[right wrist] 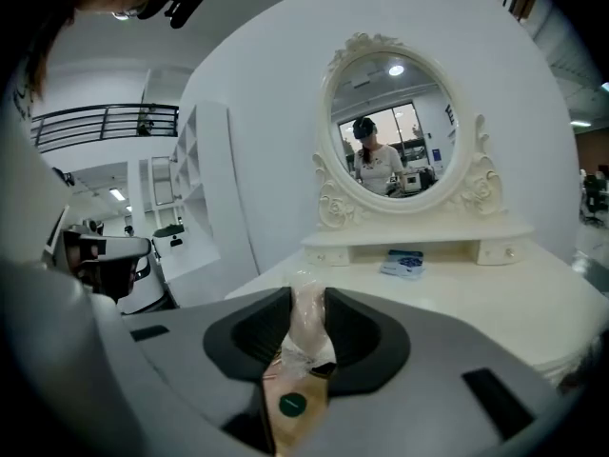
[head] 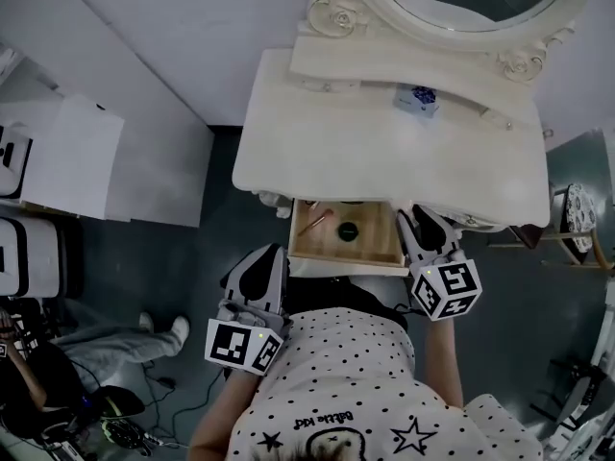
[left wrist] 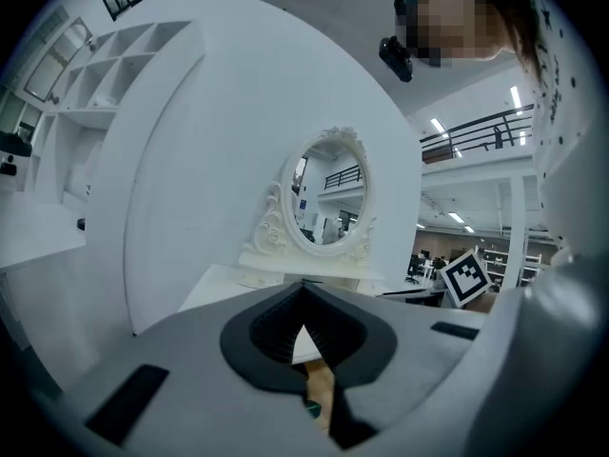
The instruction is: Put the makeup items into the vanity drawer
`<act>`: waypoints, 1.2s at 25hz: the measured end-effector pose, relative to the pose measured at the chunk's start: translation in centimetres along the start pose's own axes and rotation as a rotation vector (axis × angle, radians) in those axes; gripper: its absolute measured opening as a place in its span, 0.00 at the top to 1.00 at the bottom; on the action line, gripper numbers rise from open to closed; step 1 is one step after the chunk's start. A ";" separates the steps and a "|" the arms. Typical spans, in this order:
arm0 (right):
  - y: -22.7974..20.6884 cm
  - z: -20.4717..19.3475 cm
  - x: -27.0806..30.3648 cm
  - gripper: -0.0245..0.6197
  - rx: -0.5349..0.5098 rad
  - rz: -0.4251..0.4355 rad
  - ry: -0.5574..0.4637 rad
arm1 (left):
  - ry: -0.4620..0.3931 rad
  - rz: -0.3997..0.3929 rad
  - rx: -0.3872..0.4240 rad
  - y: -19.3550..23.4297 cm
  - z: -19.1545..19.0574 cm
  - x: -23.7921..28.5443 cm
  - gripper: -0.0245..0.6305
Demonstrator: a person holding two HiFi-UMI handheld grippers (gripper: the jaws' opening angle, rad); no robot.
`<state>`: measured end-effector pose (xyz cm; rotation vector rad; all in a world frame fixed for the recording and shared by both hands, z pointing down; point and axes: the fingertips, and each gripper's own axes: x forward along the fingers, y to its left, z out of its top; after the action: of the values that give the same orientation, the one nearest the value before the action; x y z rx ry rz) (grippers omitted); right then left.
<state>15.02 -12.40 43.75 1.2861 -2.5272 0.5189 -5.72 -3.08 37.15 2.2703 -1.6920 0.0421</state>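
The right tongs (right wrist: 306, 295) pinch a clear crinkly plastic sachet (right wrist: 306, 329) mid-body, probably light and slippery; the left tongs (left wrist: 304, 293) are closed, empty.

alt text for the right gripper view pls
The right gripper is closed on a crinkled clear plastic packet, seen close up along its grey jaws. Beyond stands a cream vanity table with a small blue box under its ornate oval mirror.

Desk (head: 317, 142) cream-white, its mirror frame (head: 332, 12) the same, with carved scrolls; drawer (head: 375, 245) pale wood inside; box (head: 418, 97) at the desk's back edge blue and white; left hand-held gripper (left wrist: 304, 298) and right hand-held gripper (right wrist: 307, 298) grey with black pads; packet (right wrist: 306, 331) clear, faintly pink.
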 end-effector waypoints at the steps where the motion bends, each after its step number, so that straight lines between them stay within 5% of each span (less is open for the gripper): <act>1: -0.2 -0.4 -0.8 0.78 0.012 -0.020 0.002 | 0.002 -0.007 0.001 -0.2 -0.1 0.1 0.97; 8: -0.3 -2.0 -5.2 0.78 0.052 -0.094 -0.010 | 0.005 -0.034 0.006 -1.3 -0.3 0.6 0.97; 30: 2.2 -2.8 -7.0 0.77 0.004 -0.066 -0.008 | -0.023 -0.005 -0.010 -0.7 -0.1 -0.4 0.97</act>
<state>17.45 -5.00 43.14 1.3703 -2.4819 0.5064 -5.18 -2.50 36.98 2.2756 -1.6944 0.0059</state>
